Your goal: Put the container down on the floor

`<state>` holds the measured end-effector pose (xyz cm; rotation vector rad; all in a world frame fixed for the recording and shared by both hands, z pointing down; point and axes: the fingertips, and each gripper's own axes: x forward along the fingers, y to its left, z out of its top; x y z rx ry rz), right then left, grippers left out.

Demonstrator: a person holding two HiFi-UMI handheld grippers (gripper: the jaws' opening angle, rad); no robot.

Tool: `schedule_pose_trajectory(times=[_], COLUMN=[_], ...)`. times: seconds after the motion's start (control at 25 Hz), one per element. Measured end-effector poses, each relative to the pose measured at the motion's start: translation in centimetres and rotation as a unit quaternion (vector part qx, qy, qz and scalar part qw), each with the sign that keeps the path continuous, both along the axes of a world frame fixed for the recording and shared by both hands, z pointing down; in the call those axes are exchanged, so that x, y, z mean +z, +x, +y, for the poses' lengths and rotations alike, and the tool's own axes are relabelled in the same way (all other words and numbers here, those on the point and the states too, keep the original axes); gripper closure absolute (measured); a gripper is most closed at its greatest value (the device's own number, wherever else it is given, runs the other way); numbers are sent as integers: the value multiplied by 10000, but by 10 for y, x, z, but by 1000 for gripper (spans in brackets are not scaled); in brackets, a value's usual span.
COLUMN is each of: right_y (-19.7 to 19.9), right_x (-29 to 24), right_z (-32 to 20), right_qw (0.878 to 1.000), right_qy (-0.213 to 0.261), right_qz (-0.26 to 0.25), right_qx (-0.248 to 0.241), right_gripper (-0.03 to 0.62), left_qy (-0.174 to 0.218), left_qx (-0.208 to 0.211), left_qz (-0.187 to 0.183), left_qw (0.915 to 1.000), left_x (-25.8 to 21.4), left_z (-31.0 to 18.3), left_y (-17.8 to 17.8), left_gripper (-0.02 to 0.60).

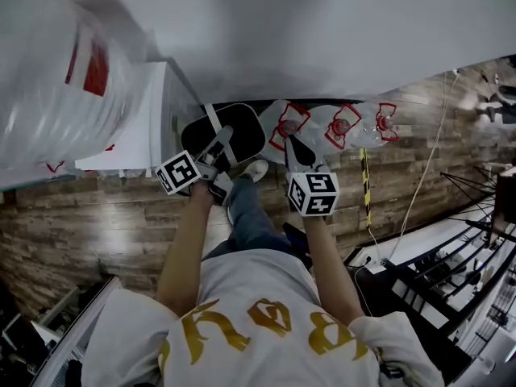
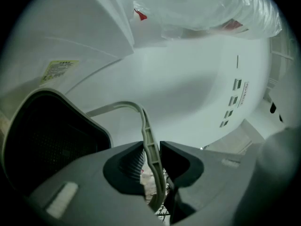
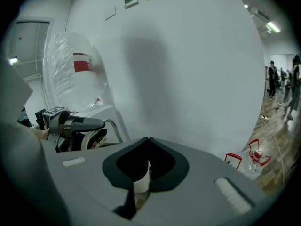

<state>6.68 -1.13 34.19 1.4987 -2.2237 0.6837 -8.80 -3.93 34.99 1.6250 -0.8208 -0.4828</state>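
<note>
Container (image 1: 244, 126) handle (image 2: 143, 121) sits clamped in left gripper (image 2: 151, 149); right gripper (image 3: 148, 140) closed.

The container (image 1: 234, 135) is black with a fine mesh pattern, and its handle (image 2: 146, 131) is pale grey-green. The left hand-held gripper (image 1: 216, 150) and right hand-held gripper (image 1: 300, 153) are grey with black jaw pads, their cubes (image 1: 313, 193) white with black square markers. The floor (image 1: 81, 224) shows a brown wood-plank pattern, crossed by yellow-and-black striped tape (image 1: 364, 188). Clear plastic bags (image 1: 339, 125) bear red outlines. The T-shirt (image 1: 258, 289) is white with gold lettering (image 1: 266, 325), the jeans (image 1: 250, 220) blue, the wall (image 1: 322, 39) white
</note>
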Motion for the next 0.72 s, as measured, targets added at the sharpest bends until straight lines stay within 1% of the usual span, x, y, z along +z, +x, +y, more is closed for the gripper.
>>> schedule_pose_trajectory(times=[0.2,0.36,0.56,0.72], right_y=[2,1,-6,-17], right_x=[22,46,71,91], right_z=[-4,-12,-21,-21], right_qw=[9997,9988,9969,9942], right_qy=[-175,-372,-557,-656], right_qz=[-4,45,102,48], right_qx=[-181,-317,-549,-852], right_gripper=[568,568,568,568], left_qy=[-232,-502,-670,-815], left_qx=[61,76,7,-133], left_qz=[-82,-133,-198,-192], left_qw=[9997,9986,9976,9964], left_x=[29,58,94,122], left_z=[-1,0,-1,-7], left_y=[6,5,3,-4], left_gripper=[485,494,500,500])
